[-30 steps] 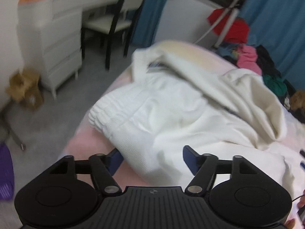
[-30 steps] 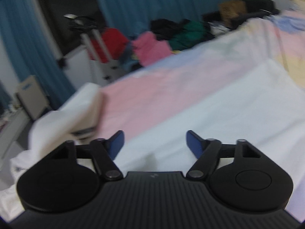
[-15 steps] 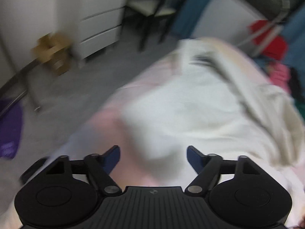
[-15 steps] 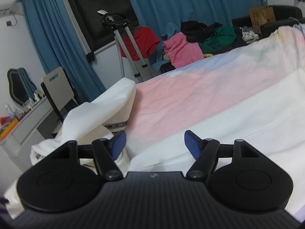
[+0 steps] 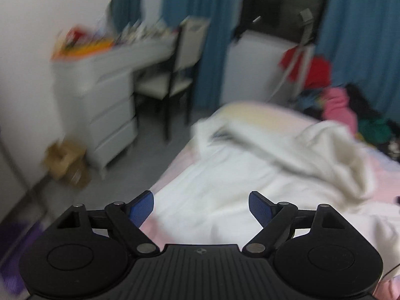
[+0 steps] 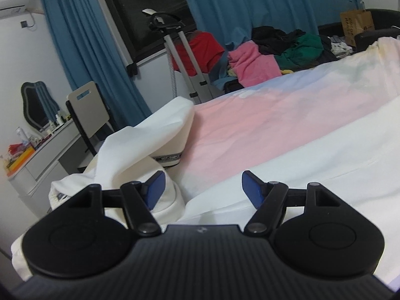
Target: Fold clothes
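A crumpled white garment (image 5: 250, 175) lies on the bed with the pink and pastel sheet (image 5: 262, 115). My left gripper (image 5: 201, 208) is open and empty, just above the garment's near edge. In the right wrist view the garment (image 6: 150, 137) is bunched at the left, with a flat white part (image 6: 312, 170) spreading to the right over the sheet (image 6: 262, 120). My right gripper (image 6: 202, 187) is open and empty, low over the cloth edge.
A white dresser (image 5: 100, 95) and a chair (image 5: 180, 70) stand left of the bed, with a cardboard box (image 5: 65, 160) on the floor. A pile of coloured clothes (image 6: 275, 50), a garment steamer stand (image 6: 180, 50) and blue curtains (image 6: 250, 0) lie beyond the bed.
My left gripper has swung and tilted up, so the room now shows above the garment. My right gripper has shifted slightly left and settled low over the cloth. Both stayed open.
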The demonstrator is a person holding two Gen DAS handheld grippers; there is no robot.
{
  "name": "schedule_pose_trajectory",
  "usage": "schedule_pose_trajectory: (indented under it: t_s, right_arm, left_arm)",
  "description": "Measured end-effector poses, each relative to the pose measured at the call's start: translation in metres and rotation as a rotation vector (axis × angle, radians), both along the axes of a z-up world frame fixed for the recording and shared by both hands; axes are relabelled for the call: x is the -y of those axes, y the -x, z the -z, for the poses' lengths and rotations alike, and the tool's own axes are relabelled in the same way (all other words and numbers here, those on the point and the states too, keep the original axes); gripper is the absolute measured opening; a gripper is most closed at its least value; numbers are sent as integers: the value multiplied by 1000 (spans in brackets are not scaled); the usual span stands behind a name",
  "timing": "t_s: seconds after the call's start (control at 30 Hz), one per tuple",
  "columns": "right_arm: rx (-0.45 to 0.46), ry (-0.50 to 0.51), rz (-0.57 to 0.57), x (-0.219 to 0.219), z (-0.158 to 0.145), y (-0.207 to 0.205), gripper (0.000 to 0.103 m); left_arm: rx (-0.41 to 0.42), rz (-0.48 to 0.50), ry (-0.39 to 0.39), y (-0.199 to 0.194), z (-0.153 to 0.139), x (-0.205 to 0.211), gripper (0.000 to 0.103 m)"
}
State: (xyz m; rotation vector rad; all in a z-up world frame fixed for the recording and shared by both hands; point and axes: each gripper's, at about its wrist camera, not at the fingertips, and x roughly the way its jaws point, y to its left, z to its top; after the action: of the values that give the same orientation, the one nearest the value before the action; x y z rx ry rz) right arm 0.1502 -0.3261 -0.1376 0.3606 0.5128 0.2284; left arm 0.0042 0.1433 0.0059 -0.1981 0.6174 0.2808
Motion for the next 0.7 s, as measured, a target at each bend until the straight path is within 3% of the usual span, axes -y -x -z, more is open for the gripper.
schedule_pose_trajectory:
  t_s: [0.1,0.27,0.4,0.57,0.7]
  right_arm:
    - [21,8,-19,-2,-1,4,71]
    - [50,26,-37,-6,-1,7,71]
    - [64,29,-48,-8,2,7,71]
    - [-36,-27,-82,-6,16,-23,71]
    - [-88,71,-109,-14,23,-75,71]
  left_arm:
    - [81,89,-33,-14,-13,44,87]
    - [161,237,20,-59,-17,114,87]
    - [224,308,-60,-89,-2,159,90]
    - [229,345,-78,-118,39,175,93]
    - [172,342,-44,-140,72,154,93]
